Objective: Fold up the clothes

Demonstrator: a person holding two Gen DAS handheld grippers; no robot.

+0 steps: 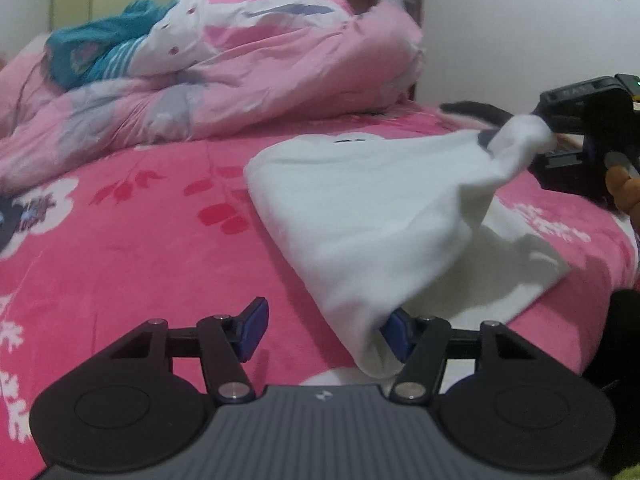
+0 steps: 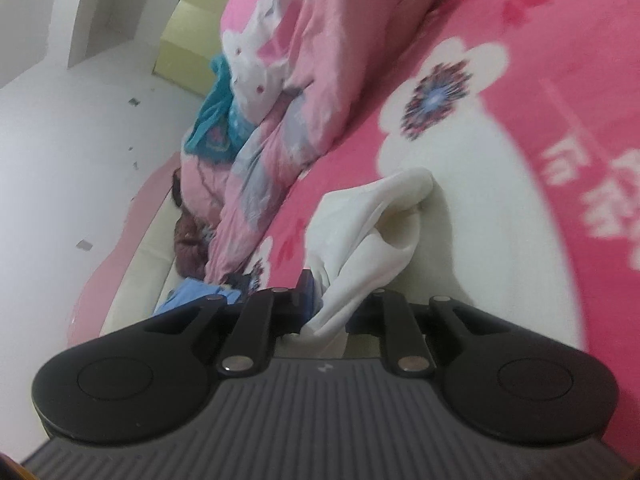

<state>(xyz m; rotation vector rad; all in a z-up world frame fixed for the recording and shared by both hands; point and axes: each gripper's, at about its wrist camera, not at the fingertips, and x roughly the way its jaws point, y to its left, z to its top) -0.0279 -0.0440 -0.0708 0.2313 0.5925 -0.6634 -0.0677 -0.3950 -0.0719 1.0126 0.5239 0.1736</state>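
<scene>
Both grippers are being shown at a white garment [image 1: 372, 216] that is lying partly spread on a bright pink floral blanket [image 1: 132, 248]. One corner of the cloth is being pinched between the closed jaws of the right gripper [image 2: 326, 308], and is being held raised above the bed so that the fabric is being stretched into a slanted fold. The left gripper [image 1: 324, 330] is being held with its jaws apart; the garment's near edge is being draped against the right-hand blue pad [image 1: 396, 334], while the other pad is standing clear of it. Behind the garment, a crumpled pale pink quilt [image 1: 248, 72] is being seen heaped across the bed, with a teal cloth [image 1: 96, 56] lying on its far side.
</scene>
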